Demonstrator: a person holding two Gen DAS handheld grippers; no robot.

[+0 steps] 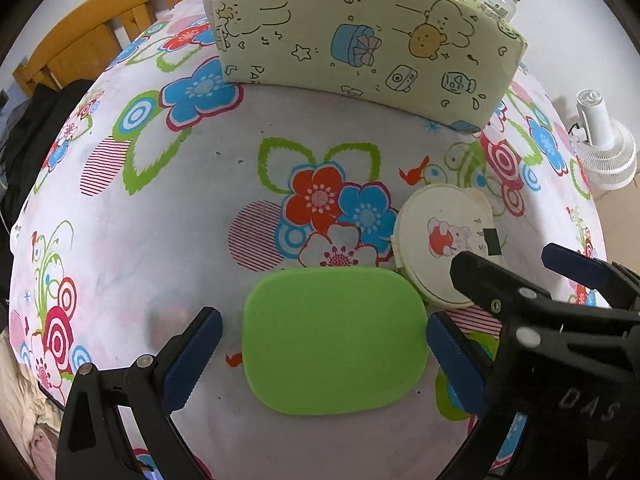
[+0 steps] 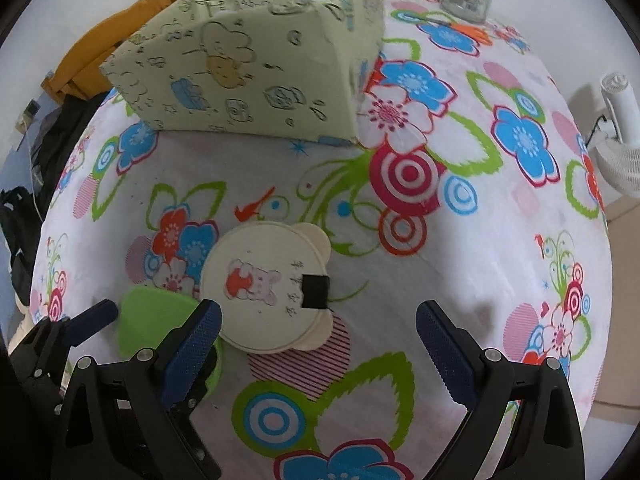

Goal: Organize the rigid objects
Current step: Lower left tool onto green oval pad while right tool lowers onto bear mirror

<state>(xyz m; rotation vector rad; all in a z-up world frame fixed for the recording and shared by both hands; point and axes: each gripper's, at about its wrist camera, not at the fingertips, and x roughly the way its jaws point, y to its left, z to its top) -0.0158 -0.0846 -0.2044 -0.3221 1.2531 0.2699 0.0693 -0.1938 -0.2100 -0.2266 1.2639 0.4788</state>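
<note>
Across the table, under its flowered cloth, the biggest thing is the pale green cartoon-print box, standing at twelve o'clock in the left wrist view, well apart from the smaller pieces. Next in size, the green rounded pad lies flat at six o'clock, squarely between the blue pads of the left hand-held gripper, whose jaws are spread wide and seem just clear of both edges. Smaller still, the cream bear-eared lid sits just beside the pad at its two o'clock, perhaps touching. The right hand-held gripper hovers near it, jaws also spread, holding nothing. By my judgement the step in hand is grasping the pad; the next move calls for closing squarely on its thin edges.
</note>
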